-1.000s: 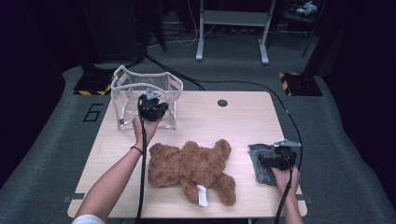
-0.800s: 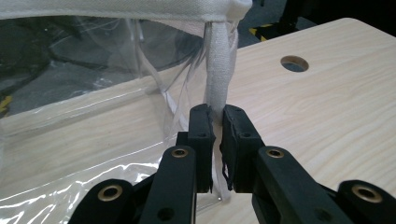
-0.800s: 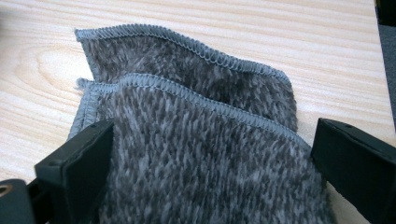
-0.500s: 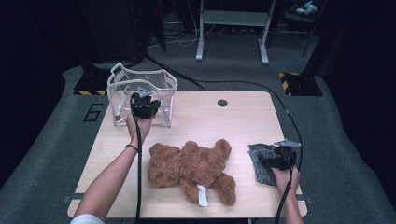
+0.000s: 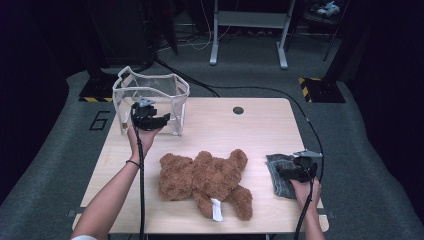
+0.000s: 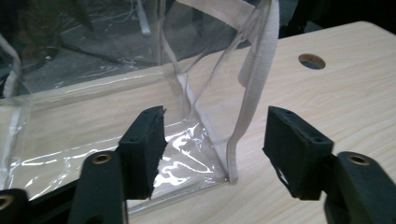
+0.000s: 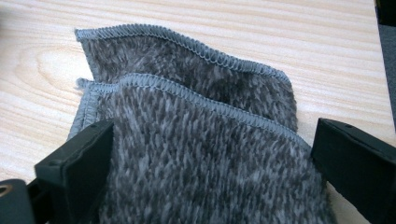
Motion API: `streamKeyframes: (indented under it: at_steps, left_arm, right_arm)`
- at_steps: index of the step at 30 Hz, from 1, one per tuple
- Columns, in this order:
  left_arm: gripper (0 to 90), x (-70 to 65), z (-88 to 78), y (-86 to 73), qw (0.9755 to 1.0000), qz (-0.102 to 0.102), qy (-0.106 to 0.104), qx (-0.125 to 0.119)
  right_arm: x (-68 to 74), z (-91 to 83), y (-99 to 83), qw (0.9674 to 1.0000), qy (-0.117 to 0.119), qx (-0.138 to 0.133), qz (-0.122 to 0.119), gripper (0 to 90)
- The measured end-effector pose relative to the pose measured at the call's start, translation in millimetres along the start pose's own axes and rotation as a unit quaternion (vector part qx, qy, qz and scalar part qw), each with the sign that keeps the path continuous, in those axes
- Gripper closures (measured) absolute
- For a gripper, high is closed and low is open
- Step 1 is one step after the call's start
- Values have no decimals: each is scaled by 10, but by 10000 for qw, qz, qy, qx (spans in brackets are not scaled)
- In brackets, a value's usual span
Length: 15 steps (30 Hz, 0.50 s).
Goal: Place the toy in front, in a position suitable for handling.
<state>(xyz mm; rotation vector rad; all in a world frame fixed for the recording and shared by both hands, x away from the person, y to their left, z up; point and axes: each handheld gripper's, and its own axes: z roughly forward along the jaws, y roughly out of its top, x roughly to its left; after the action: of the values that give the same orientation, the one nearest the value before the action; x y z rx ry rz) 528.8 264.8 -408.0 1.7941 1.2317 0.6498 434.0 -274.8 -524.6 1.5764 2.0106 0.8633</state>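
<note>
The black jaws of the left gripper [image 6: 212,140] are seen spread wide in the left gripper view, with nothing pinched between them; the white-edged lower corner of a clear plastic tote bag with white webbing trim [image 6: 140,93] stands in the gap just beyond them. One white strap [image 6: 257,74] of the bag hangs down to that corner. In the high view the left gripper [image 5: 149,118] is held up by the person's left hand [image 5: 140,135] at the bag's near wall, at the far left part of the table, and the bag [image 5: 150,95] stands upright with its mouth open.

The jaws of the right gripper [image 7: 205,163] are likewise spread apart, and a folded grey fleece cloth with a stitched hem [image 7: 187,116] lies between and beyond them, flat on the light wooden table [image 7: 187,23]. Whether the jaws touch the cloth cannot be told. In the high view the right gripper [image 5: 295,170] is seen over the cloth [image 5: 278,172] near the table's right edge, held by the right hand [image 5: 305,192].

Between the two hands, a brown plush teddy bear with a white tag [image 5: 207,180] lies flat on the table [image 5: 250,125], apart from both grippers. A round hole [image 5: 238,110] is set in the far part of the tabletop.
</note>
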Motion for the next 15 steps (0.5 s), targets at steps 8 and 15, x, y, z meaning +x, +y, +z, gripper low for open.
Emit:
streamKeyframes:
  at_steps: [8, 15]
  left_arm:
    - [230, 95, -240, -243, 9998, -67, -121, 145]
    - [180, 111, -388, -476, 9995, -44, -156, 285]
  right_arm:
    - [1, 1, 2, 10000, 0, 9, 1, 15]
    - [3, 1, 1, 10000, 2, 10, 4, 15]
